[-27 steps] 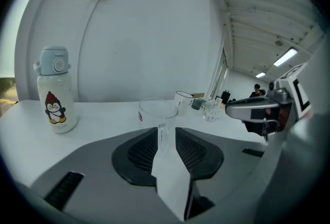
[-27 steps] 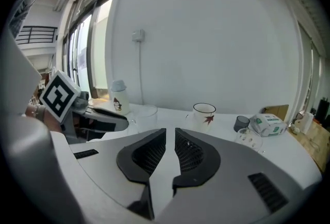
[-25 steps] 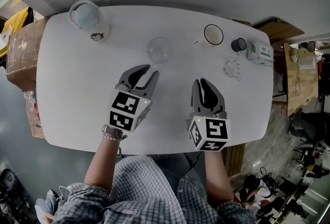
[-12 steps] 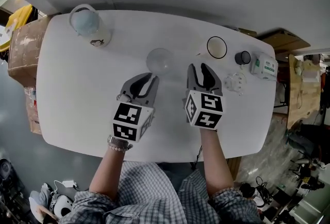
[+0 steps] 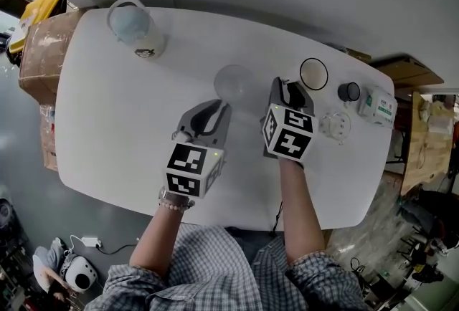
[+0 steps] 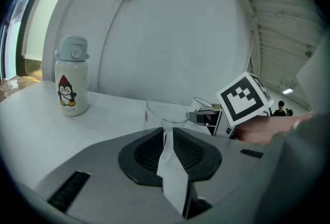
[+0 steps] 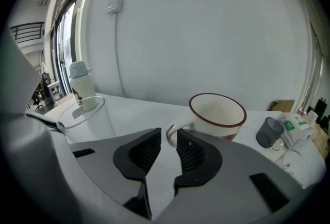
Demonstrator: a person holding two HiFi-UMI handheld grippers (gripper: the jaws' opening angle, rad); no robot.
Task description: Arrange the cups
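Both tongs are being held low over the white bench point(image 5: 107, 123), side by side & near its middle. The L tongs point(image 6: 168, 132) are being held almost together, w/ only a thin slit showing between the jaws & nothing being gripped. A clear glass point(image 6: 166, 113) is standing upright just ahead of the tips. The R tongs point(image 7: 167, 138) are being held a little apart. The handle of a white mug point(image 7: 219, 112) w/ a dark rim is being framed in the gap at the tips, w/ a sliver of bench showing beside the handle, so it isn't being clamped. The mug is standing upright on the bench, just R of the glass. Further R, a small dark cup point(image 5: 349, 92) & a small clear cup point(image 5: 336, 125) are being shown near a green-and-white box point(image 5: 379, 103). A penguin bottle point(image 5: 136, 29) is standing at the far L corner, well apart from the rest.
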